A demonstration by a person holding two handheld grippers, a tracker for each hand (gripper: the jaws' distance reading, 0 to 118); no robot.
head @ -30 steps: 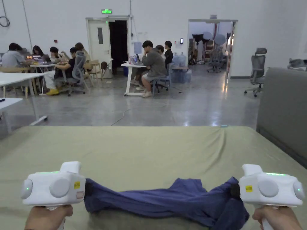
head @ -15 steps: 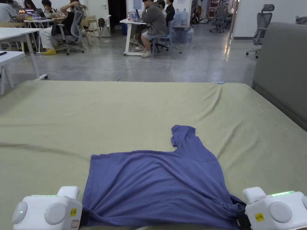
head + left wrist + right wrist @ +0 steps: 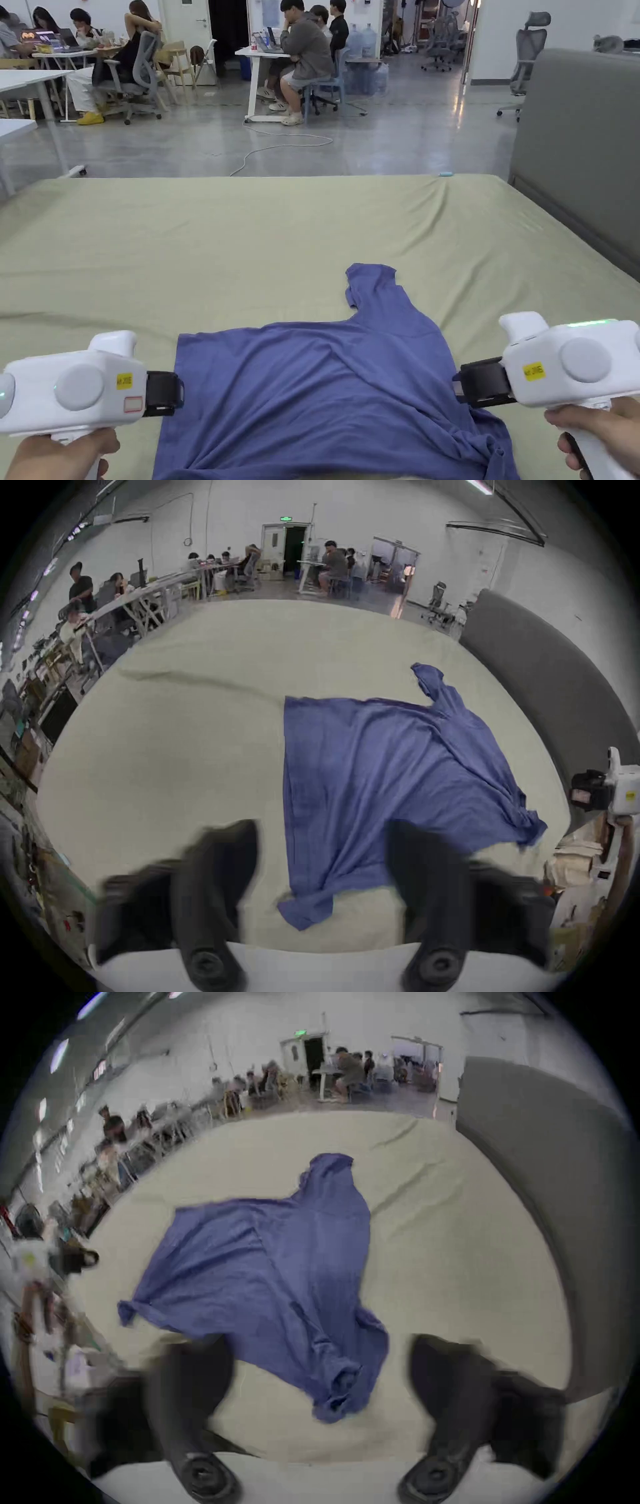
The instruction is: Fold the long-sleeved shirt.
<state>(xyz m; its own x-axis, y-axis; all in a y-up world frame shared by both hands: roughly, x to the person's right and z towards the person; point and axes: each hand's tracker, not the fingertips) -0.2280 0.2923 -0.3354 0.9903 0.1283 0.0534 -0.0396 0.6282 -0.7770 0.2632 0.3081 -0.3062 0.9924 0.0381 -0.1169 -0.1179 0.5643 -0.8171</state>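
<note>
A blue shirt [image 3: 325,387] [image 3: 374,767] [image 3: 263,1269] lies spread on the green-covered table [image 3: 250,237], near its front edge. One sleeve [image 3: 372,287] points toward the far side, and the near right corner [image 3: 494,450] is bunched. My left gripper [image 3: 172,394] [image 3: 323,830] hovers at the shirt's left edge, jaws wide apart and holding nothing. At the shirt's right edge my right gripper [image 3: 462,382] [image 3: 318,1342] is raised off the cloth, also open. Each gripper view shows the other gripper off to the side: the right gripper [image 3: 588,791] and the left gripper [image 3: 72,1262].
A grey padded panel [image 3: 581,144] stands along the table's right side. Beyond the far edge is a shiny floor with a loose cable [image 3: 281,147], desks, office chairs and several seated people [image 3: 306,56]. The green cover has long creases.
A second ago both grippers held the shirt bunched between them. It now lies flat, both grippers have let go, opened and lifted to its sides. The head camera tilted down.
</note>
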